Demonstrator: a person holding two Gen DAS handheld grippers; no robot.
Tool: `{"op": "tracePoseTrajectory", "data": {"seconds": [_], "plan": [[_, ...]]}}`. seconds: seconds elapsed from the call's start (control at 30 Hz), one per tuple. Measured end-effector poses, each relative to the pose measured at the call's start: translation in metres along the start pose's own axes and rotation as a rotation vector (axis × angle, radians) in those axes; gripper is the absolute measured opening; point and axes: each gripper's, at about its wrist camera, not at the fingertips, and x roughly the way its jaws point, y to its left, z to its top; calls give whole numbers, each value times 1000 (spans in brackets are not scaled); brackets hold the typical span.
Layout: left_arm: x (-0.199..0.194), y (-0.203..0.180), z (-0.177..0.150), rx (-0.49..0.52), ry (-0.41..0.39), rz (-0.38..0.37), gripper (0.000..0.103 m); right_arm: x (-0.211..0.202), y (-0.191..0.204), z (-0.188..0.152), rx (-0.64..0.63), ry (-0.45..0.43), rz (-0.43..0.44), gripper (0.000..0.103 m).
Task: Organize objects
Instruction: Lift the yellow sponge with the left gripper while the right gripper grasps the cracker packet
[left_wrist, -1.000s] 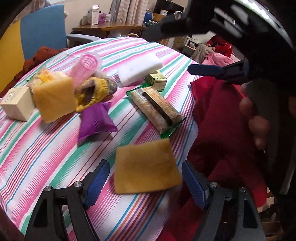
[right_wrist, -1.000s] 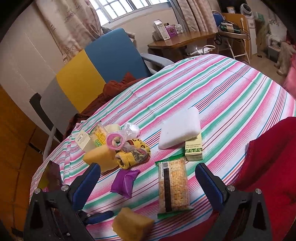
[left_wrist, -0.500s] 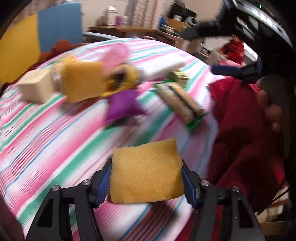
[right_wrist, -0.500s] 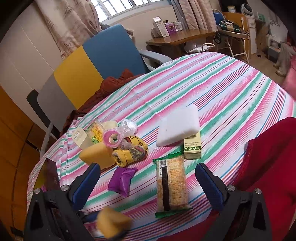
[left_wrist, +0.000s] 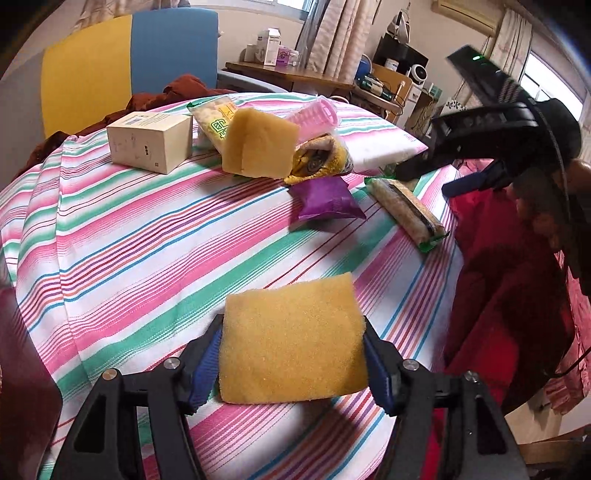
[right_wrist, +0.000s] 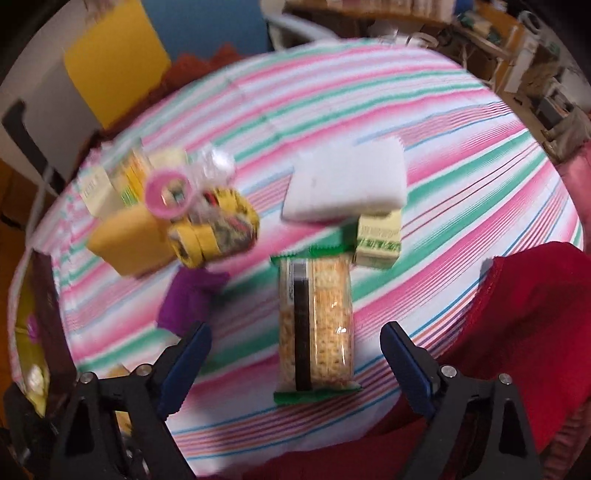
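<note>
My left gripper (left_wrist: 291, 369) is shut on a flat yellow sponge (left_wrist: 291, 339), held just above the striped tablecloth (left_wrist: 147, 236). A second yellow sponge (left_wrist: 258, 142) leans in the pile at the far side, beside a cream box (left_wrist: 149, 140), a pink roller (left_wrist: 314, 112), a yellow rolled cloth (left_wrist: 321, 158) and a purple packet (left_wrist: 325, 199). My right gripper (right_wrist: 295, 365) is open, low over a cracker pack (right_wrist: 314, 325) that lies between its fingers (right_wrist: 184, 362). The white foam pad (right_wrist: 343, 188) and small green-and-cream carton (right_wrist: 378, 240) lie beyond it.
A red garment (right_wrist: 517, 332) covers the near right edge of the table. A blue and yellow chair (left_wrist: 125, 62) stands behind the table, and a wooden desk (left_wrist: 288, 75) with boxes stands further back. A dark book (right_wrist: 40, 306) lies at the left edge.
My left gripper closed on the flat yellow sponge and lifted it off the cloth, swinging left. My right gripper dropped down and forward over the cracker pack.
</note>
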Motion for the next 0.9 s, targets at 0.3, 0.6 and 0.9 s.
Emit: {"op": "tracePoseTrajectory", "data": {"seconds": [0.3, 0.6, 0.9], "plan": [[2, -2, -1, -2, -10, -2, 69, 40, 11, 13, -48, 159, -177, 59], [-2, 0, -4, -1, -18, -5, 67, 31, -2, 7, 1, 106, -124, 44], [-40, 4, -4, -33, -79, 13, 66, -23, -28, -24, 94, -160, 39, 44]]}}
